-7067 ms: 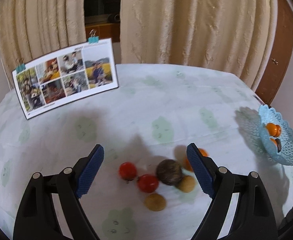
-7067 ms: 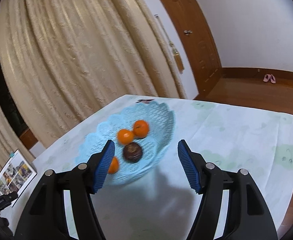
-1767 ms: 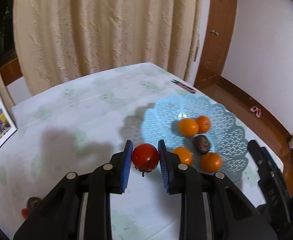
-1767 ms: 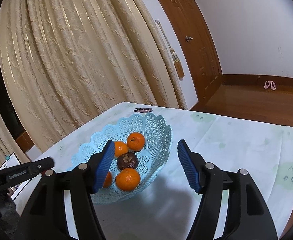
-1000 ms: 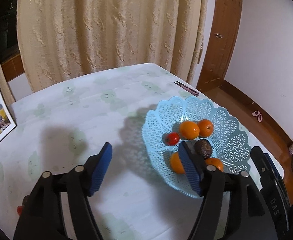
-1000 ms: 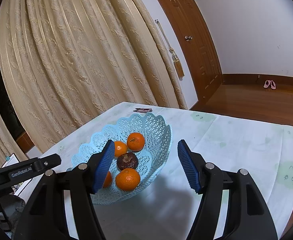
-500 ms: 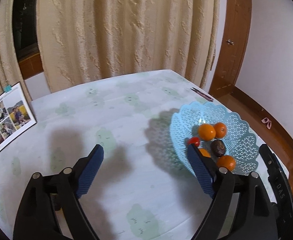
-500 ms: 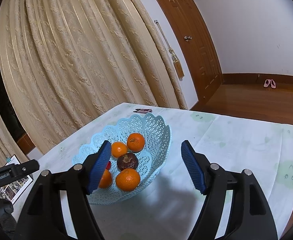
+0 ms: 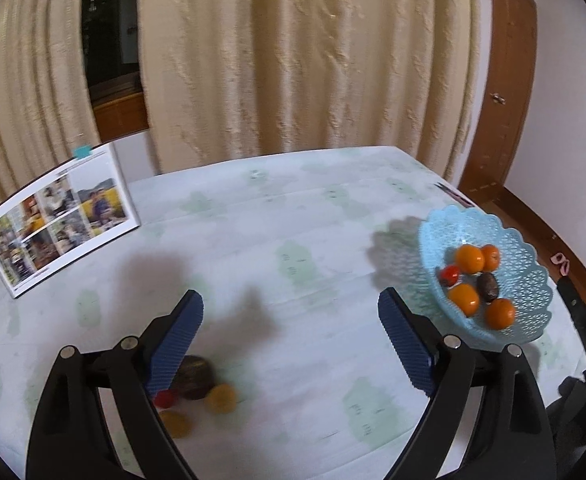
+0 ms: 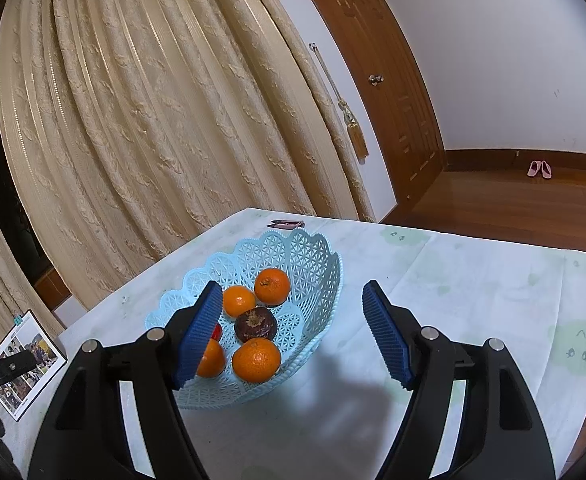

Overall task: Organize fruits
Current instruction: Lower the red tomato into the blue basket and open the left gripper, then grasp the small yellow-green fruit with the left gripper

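- The basket (image 10: pixel 293 264) sits on the desk (image 9: pixel 293 220) holding four oranges (image 10: pixel 256 360), a dark fruit (image 10: pixel 255 323) and a tomato (image 9: pixel 449 275).
- Loose fruits (image 9: pixel 197 378) lie near the left gripper (image 9: pixel 291 332), which gapes wide and empty.
- The right gripper (image 10: pixel 287 334), also wide and empty, hangs by the basket.
- Risk, I'd say: the round fruits crowd together, so a jaw could knock one rolling.
- Only the left view shows the loose pile, blurred; the right barely shows the tomato.
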Demonstrator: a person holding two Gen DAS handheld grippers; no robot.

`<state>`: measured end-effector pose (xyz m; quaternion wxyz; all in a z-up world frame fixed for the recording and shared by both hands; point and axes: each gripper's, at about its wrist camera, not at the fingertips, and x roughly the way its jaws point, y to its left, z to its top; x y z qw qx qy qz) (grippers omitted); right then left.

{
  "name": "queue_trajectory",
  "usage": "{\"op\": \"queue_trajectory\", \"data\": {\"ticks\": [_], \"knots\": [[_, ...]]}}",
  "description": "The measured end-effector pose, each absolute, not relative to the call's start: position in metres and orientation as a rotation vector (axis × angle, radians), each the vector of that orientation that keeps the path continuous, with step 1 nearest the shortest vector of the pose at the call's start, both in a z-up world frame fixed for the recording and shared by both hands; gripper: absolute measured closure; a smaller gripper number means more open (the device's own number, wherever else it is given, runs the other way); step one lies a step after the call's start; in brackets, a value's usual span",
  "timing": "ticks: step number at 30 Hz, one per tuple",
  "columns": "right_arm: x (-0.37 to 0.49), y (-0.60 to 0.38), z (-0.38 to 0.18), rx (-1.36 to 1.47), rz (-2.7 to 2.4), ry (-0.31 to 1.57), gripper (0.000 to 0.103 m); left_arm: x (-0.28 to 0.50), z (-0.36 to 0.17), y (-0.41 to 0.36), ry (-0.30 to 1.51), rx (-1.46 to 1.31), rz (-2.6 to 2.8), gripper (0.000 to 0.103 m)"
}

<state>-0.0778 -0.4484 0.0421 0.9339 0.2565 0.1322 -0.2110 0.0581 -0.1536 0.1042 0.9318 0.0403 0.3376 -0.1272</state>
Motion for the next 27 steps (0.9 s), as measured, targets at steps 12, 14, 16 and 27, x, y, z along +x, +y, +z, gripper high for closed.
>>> {"op": "queue_trajectory", "data": {"ticks": [12, 14, 16, 27], "knots": [[-0.077, -0.433, 0.045, 0.487, -0.368, 0.285, 0.024, 0.049, 0.093, -0.072, 0.717, 0.032, -0.109, 0.014], [-0.077, -0.427, 0.046, 0.483, -0.344, 0.290, 0.024, 0.050, 0.086, -0.060, 0.734, 0.019, -0.085, 0.014], [-0.076, -0.419, 0.047, 0.483, -0.310, 0.299, 0.024, 0.050, 0.079, -0.053, 0.751, 0.015, -0.069, 0.014], [-0.069, -0.382, 0.047, 0.418, -0.207, 0.334, 0.023, 0.045, 0.038, -0.037, 0.848, 0.007, -0.054, 0.016]]}}
